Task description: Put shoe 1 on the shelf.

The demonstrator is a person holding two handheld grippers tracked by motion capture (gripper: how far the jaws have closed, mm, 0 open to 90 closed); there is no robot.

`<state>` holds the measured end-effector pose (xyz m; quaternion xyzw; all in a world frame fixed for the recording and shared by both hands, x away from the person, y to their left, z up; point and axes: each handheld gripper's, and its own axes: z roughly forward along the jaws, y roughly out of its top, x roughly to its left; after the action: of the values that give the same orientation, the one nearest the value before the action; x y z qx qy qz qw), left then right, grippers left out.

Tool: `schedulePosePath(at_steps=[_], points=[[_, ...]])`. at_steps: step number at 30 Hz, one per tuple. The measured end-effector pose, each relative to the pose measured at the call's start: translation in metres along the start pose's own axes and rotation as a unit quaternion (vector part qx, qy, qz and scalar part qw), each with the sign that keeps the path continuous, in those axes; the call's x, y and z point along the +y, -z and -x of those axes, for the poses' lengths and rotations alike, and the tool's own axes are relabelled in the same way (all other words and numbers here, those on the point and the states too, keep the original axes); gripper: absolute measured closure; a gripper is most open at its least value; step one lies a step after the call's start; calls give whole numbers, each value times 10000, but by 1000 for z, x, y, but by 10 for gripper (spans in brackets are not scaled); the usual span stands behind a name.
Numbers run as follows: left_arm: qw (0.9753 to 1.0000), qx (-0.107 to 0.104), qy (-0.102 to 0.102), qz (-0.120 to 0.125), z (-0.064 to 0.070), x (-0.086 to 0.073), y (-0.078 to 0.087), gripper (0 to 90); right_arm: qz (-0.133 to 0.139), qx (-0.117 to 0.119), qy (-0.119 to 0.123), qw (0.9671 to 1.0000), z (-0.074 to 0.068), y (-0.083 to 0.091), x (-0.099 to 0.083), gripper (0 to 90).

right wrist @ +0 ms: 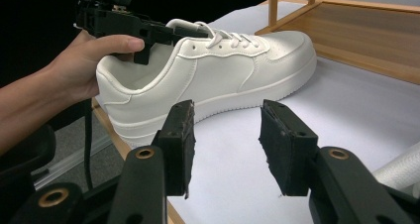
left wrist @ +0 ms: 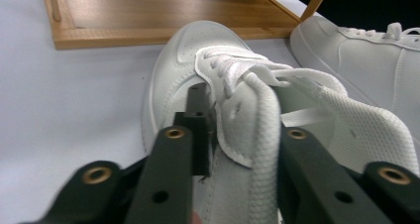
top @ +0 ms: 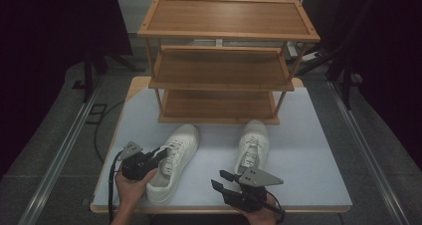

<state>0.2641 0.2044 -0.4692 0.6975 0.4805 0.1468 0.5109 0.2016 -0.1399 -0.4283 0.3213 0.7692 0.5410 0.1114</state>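
Two white sneakers lie on the pale table (top: 308, 155) in front of a wooden shelf rack. My left gripper (top: 160, 154) is shut on the tongue and laces of the left sneaker (top: 181, 140). In the left gripper view the gripper (left wrist: 242, 135) has the sneaker's (left wrist: 188, 50) tongue pinched between its jaws. The right gripper view shows this sneaker (right wrist: 223, 70) side-on, with the left gripper (right wrist: 188, 31) at its collar. My right gripper (top: 219, 179) hovers open near the front edge, below the right sneaker (top: 253, 143). Nothing is between the right gripper's (right wrist: 228, 112) pads.
The three-tier wooden rack (top: 219, 68) stands at the back of the table, its bottom shelf (left wrist: 148, 11) just beyond the sneakers' toes. The right sneaker (left wrist: 366, 50) lies close beside the left one. Dark floor and metal rails flank the table.
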Motion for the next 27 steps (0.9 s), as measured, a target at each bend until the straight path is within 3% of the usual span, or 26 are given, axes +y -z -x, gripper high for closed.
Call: schedulePosePath(at_steps=[10,13,19,27], points=[[9999,-77,-91,88,-1,0,0,819,92,-46,-55,9999,2,4,1,566],[9996,-203,-130,131,0,2,2,820,121,-61,-58,9999,3,6,1,566],[9972,-664,86,334,-2,7,9,820,189,-80,-71,9998,4,14,0,565],[9950,-872,181,457,4,13,14,821,264,-104,-96,9996,9,19,1,562]])
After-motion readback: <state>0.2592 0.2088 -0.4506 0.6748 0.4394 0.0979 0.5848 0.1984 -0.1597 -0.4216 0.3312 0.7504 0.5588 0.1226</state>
